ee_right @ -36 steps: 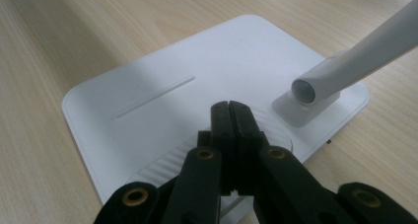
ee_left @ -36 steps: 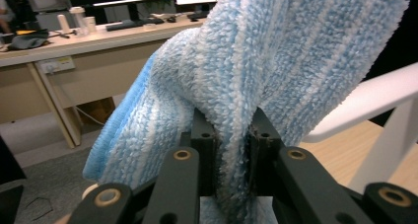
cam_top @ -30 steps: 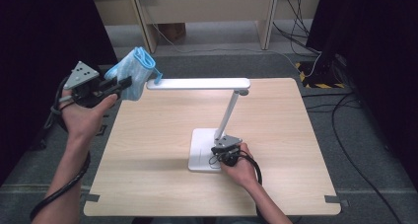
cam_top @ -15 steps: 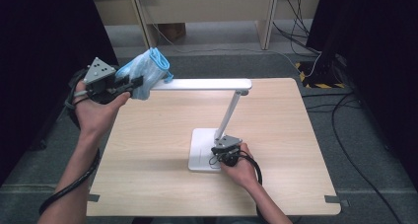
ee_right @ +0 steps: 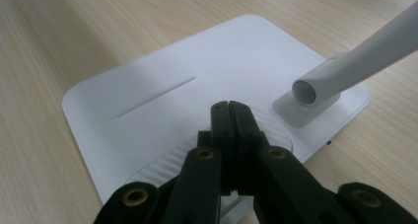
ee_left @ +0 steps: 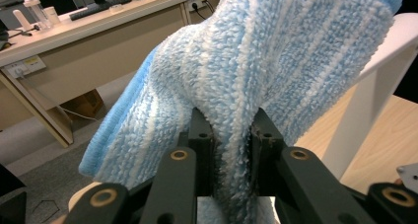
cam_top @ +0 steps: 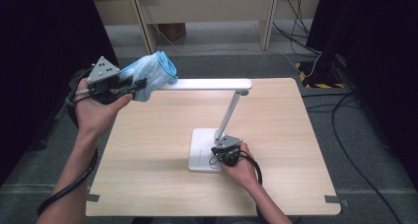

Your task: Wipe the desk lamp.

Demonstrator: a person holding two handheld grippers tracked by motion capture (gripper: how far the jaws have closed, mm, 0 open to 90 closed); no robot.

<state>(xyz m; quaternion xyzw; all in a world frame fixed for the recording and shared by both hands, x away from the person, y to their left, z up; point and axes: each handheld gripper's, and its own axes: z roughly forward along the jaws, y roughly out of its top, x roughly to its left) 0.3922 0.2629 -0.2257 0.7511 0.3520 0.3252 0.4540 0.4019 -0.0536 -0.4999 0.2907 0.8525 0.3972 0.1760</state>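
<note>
A white desk lamp stands on the table, its flat base [cam_top: 199, 146] near the front and its long head [cam_top: 209, 84] reaching left. A folded blue-and-white cloth [cam_top: 153, 73] lies over the head's left end. My left gripper [cam_top: 139, 84] is shut on that cloth; in the left gripper view the cloth [ee_left: 276, 61] bulges up from between the jaws of the left gripper [ee_left: 231, 135], with the lamp [ee_left: 360, 105] behind it. My right gripper [cam_top: 217, 155] is shut, with nothing between its jaws. In the right gripper view the right gripper [ee_right: 231, 110] points down at the base [ee_right: 162, 76], beside the arm's foot [ee_right: 315, 93].
The light wooden table [cam_top: 296, 135] is bare around the lamp. Behind it stand desk legs [cam_top: 143, 21] and a cardboard box [cam_top: 172, 31] on the grey floor. Cables [cam_top: 345, 110] run over the floor at the right.
My left hand has carried the cloth to the right, onto the left end of the lamp head. The right hand has stayed on the base.
</note>
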